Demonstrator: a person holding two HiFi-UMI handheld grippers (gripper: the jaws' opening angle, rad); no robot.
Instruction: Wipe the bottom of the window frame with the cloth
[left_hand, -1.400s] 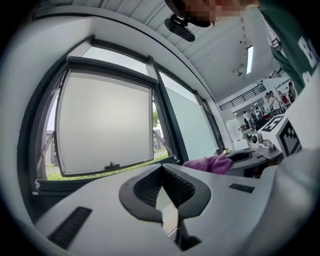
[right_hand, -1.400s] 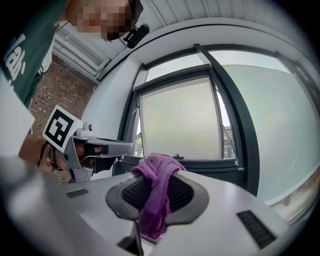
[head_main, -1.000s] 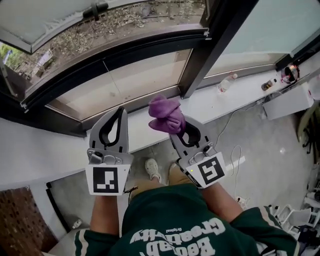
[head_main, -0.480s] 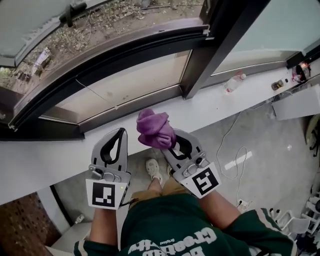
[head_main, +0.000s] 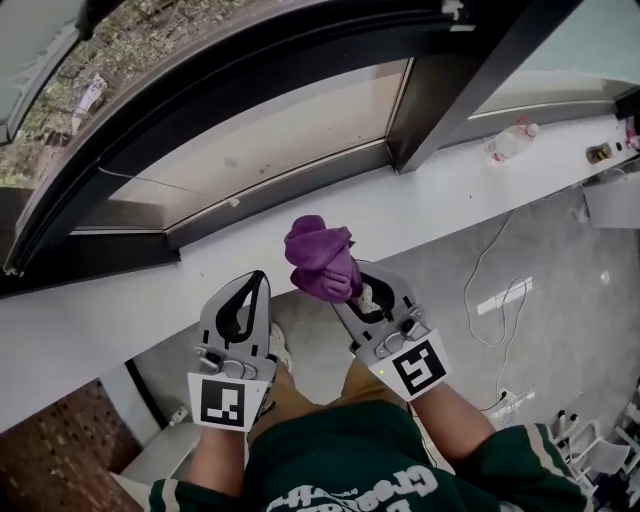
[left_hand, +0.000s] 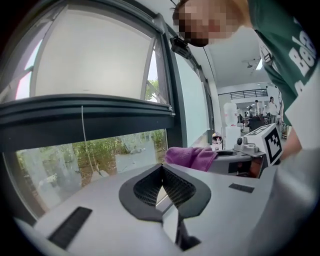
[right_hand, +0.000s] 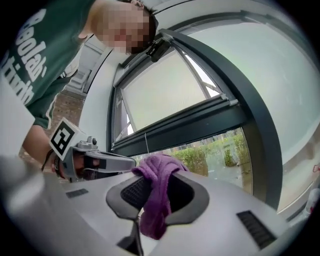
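1. Purple cloth (head_main: 320, 258), bunched into a lump, is pinched between the jaws of the right gripper (head_main: 338, 286). In the right gripper view a loose end of it hangs down between the jaws.
2. The left gripper (head_main: 257, 280) sits just beside the right one, its jaws pressed together with nothing between them.
3. Seen from the head view, both grippers lie over the front edge of a broad white sill (head_main: 120, 310) that runs across the room under the window.
4. The cloth is in front of the bottom rail (head_main: 280, 190) of the dark window frame (head_main: 250, 70) and does not touch it.
5. A thick dark upright post (head_main: 450, 100) divides the glazing, with dry ground and scrub visible through the glass on the left.
6. Further along the sill to the right lies a clear plastic bottle (head_main: 510, 140).
7. Below the sill is a smooth grey floor (head_main: 560, 300), with a white cable (head_main: 490, 290) trailing across it.
8. The person's shoe (head_main: 279, 350) shows between the grippers.
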